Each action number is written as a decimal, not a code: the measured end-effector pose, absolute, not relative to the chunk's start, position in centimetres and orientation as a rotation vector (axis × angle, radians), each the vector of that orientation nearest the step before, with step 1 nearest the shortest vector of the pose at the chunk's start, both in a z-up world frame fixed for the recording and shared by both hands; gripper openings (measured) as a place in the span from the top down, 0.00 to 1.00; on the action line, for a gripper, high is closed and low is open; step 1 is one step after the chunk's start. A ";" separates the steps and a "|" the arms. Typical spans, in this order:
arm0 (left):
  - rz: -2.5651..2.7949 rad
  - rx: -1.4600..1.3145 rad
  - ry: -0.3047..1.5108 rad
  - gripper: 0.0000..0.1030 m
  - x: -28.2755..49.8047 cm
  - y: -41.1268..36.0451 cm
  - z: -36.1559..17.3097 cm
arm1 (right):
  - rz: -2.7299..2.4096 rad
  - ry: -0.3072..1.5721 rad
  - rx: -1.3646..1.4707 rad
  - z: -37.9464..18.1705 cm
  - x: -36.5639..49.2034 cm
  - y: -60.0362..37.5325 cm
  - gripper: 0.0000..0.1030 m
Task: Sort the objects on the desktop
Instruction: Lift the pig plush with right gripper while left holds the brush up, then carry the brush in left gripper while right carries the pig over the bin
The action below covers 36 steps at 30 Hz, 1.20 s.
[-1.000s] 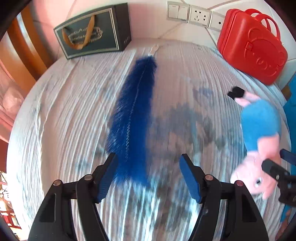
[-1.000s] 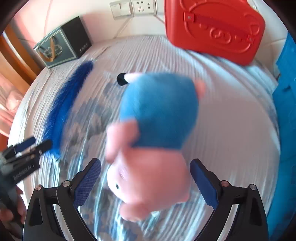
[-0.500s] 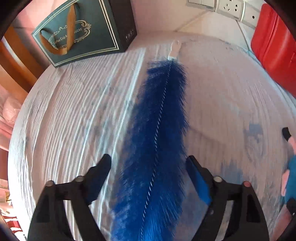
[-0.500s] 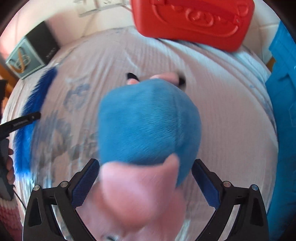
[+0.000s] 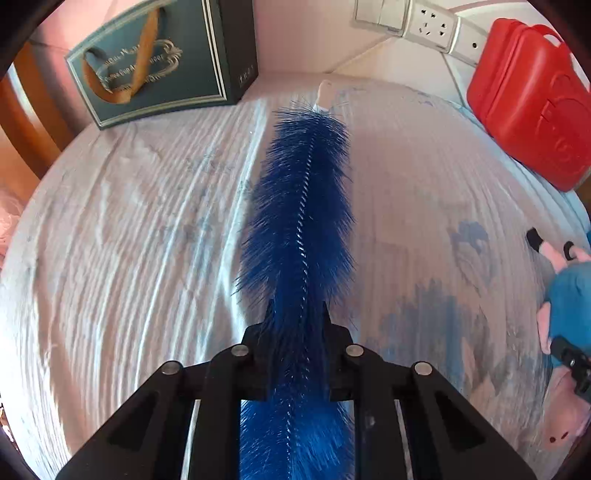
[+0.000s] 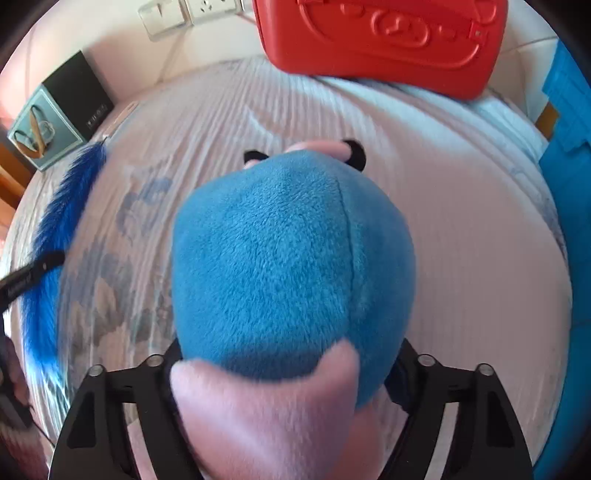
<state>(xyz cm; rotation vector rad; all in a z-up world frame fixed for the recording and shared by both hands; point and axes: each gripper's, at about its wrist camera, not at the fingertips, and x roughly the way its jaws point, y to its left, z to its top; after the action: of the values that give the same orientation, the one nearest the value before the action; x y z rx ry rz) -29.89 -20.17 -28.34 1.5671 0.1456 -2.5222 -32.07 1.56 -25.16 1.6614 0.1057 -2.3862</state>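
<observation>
A long blue bristle brush (image 5: 303,206) lies lengthwise on the cloth-covered table, its white handle tip at the far end. My left gripper (image 5: 297,321) is shut on the brush's near part. The brush also shows at the left in the right wrist view (image 6: 62,218). A plush pig (image 6: 291,266) with a blue body and pink head fills the right wrist view. My right gripper (image 6: 288,362) is shut on the pig where body meets head. The pig shows at the right edge of the left wrist view (image 5: 569,299).
A dark green gift box (image 5: 155,62) stands at the back left against the wall. A red plastic case (image 5: 532,99) leans at the back right, under wall sockets (image 5: 428,22). A blue crate (image 6: 569,155) sits at the far right.
My left gripper moved forward over the brush and closed on it. My right gripper moved onto the pig and closed on it.
</observation>
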 end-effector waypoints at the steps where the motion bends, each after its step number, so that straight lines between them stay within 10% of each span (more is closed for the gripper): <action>1: -2.532 1.541 0.137 0.83 -29.1 -19.8 -27.8 | -2.389 0.103 1.644 -24.8 -31.8 1.5 0.25; 36: -3.307 0.839 -0.042 0.83 -7.2 0.7 2.5 | -2.853 0.000 0.854 5.6 -12.9 13.7 0.26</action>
<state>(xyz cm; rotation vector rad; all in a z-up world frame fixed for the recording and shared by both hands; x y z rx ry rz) -7.21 0.70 2.52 0.8389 -0.0424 -3.3072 -12.94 13.73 5.62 0.8544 0.0005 -2.8529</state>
